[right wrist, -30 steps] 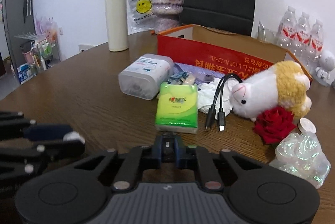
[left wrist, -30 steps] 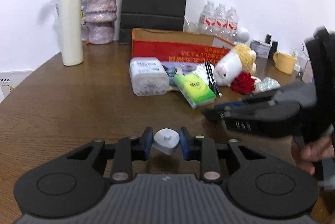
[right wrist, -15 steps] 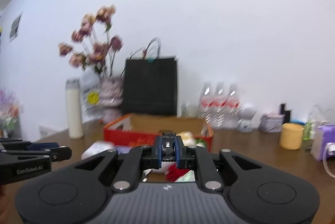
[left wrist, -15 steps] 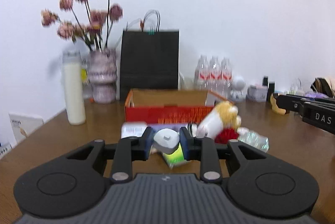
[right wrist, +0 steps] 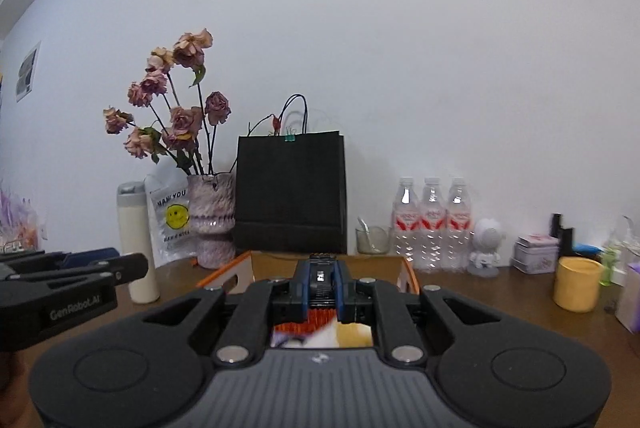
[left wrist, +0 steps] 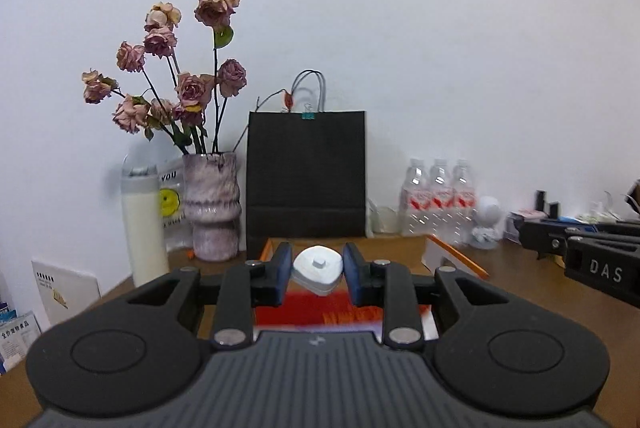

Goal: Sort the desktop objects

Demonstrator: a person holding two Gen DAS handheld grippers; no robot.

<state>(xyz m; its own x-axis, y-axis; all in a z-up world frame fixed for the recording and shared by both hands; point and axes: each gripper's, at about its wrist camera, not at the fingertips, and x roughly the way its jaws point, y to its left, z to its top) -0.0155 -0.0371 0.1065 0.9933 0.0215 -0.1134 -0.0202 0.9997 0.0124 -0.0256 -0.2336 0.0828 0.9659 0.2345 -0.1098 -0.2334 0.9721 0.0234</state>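
Note:
My left gripper [left wrist: 318,274] is shut on a small white rounded plastic piece [left wrist: 318,268], held up above the table in front of the orange cardboard box [left wrist: 320,308]. My right gripper [right wrist: 322,282] is shut on a small black ridged object [right wrist: 321,280], also raised over the box [right wrist: 406,274]. Each gripper shows at the edge of the other's view: the right one [left wrist: 580,260] and the left one [right wrist: 68,284]. The plush toy shows only as a blurred patch [right wrist: 352,334] under the right gripper.
At the back stand a black paper bag [left wrist: 306,173], a vase of dried roses [left wrist: 212,203], a white flask [left wrist: 144,224], three water bottles [right wrist: 430,220], a small white figurine [right wrist: 486,244], a tin [right wrist: 536,254] and a yellow cup [right wrist: 576,284].
Both grippers have lifted and tilted up from the table with their objects and moved closer to the box; the tabletop items have dropped out of view.

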